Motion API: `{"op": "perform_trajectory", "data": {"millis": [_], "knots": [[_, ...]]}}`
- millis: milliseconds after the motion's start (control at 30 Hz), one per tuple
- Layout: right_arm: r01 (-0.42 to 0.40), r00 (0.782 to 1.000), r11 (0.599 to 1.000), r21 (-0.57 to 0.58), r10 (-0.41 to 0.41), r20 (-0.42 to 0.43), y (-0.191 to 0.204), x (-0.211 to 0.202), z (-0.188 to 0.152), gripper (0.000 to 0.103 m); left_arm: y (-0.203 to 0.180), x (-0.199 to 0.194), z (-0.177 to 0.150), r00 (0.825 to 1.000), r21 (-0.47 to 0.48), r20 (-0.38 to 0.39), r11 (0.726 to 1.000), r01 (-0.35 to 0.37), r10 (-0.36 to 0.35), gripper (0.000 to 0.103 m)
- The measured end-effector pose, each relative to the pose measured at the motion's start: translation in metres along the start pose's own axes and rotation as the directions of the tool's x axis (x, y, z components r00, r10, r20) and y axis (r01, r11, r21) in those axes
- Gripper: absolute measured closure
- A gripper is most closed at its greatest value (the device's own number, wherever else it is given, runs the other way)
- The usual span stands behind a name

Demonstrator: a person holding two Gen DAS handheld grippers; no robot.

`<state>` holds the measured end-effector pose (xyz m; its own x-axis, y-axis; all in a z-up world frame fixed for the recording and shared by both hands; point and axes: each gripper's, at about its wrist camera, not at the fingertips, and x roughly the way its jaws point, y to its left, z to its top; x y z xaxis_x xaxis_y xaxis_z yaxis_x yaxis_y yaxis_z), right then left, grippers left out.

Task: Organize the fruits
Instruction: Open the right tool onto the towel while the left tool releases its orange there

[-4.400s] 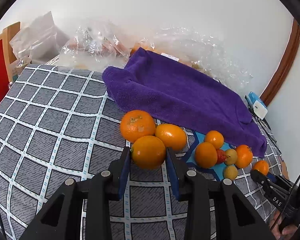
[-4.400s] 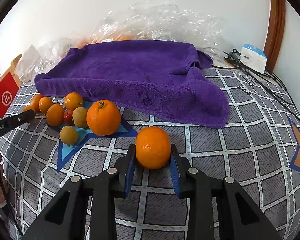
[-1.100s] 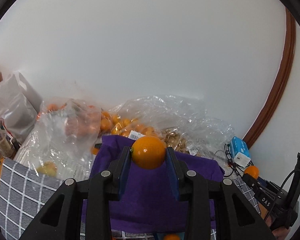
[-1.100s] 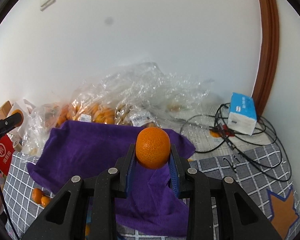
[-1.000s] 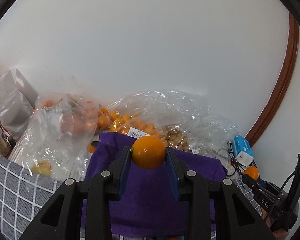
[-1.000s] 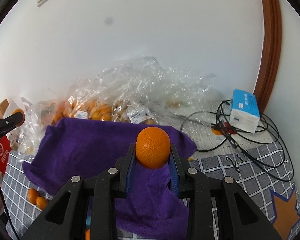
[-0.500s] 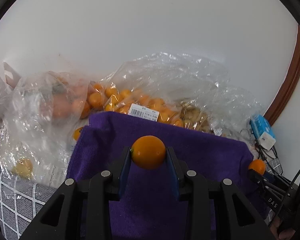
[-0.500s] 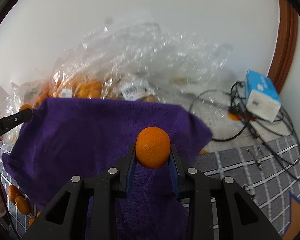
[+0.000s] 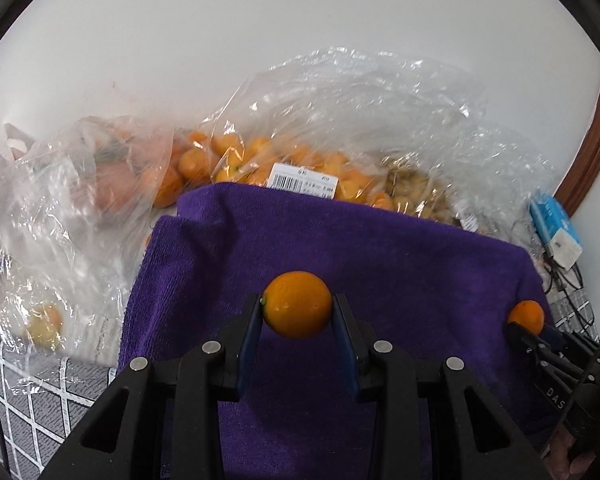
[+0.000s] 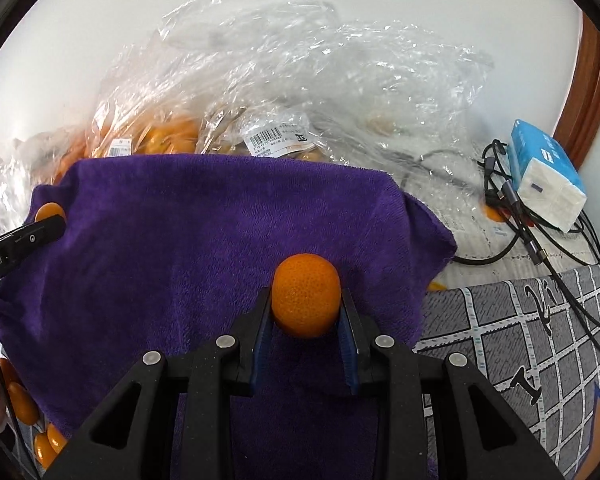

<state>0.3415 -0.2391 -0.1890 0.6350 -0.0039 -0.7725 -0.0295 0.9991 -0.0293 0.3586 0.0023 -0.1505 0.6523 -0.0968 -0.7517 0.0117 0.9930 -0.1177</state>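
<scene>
The left hand-held gripper [image 9: 298, 308] clamped a smooth orange [image 9: 297, 304] above the purple towel [image 9: 340, 248]; the right hand-held gripper [image 10: 305, 312] clamped a dimpled orange [image 10: 305, 295] near the towel's right edge. Behind the towel's far edge lay clear bags of fruit [image 9: 300, 152] with barcode labels [image 10: 278, 136], text unreadable. A tissue pack [image 10: 548, 178] and cables [image 10: 540, 248] lay right, on the checked cover [image 10: 520, 320].

Both oranges, the smooth orange [image 9: 297, 305] and the pitted orange [image 10: 305, 301], are bright orange against a deep purple towel [image 9: 380, 256]. The hand-held gripper [image 9: 297, 320] is black with blue pads. The cover [image 10: 520, 320] is grey with a white grid. The tissue pack [image 10: 548, 176] is blue and white; the bags [image 9: 340, 128] are clear.
</scene>
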Motion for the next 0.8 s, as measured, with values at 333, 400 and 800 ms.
{"op": "perform_trajectory", "data": {"millis": [333,400,800], "knots": [[-0.006,1.0,1.0,0.001,0.006,0.002,0.001,-0.011,0.0,0.052,0.005,0.015,-0.002,0.996,-0.02,-0.084,1.0,-0.013,0.011,0.07],[-0.007,1.0,1.0,-0.003,0.007,0.023,0.002,-0.021,-0.001,0.041,0.006,0.016,-0.001,0.995,-0.019,-0.101,1.0,-0.015,0.013,0.07],[0.063,0.99,0.998,-0.012,-0.061,0.131,0.006,-0.097,-0.022,0.021,-0.011,-0.039,0.009,0.997,0.001,-0.024,0.998,0.067,-0.067,0.05]]}}
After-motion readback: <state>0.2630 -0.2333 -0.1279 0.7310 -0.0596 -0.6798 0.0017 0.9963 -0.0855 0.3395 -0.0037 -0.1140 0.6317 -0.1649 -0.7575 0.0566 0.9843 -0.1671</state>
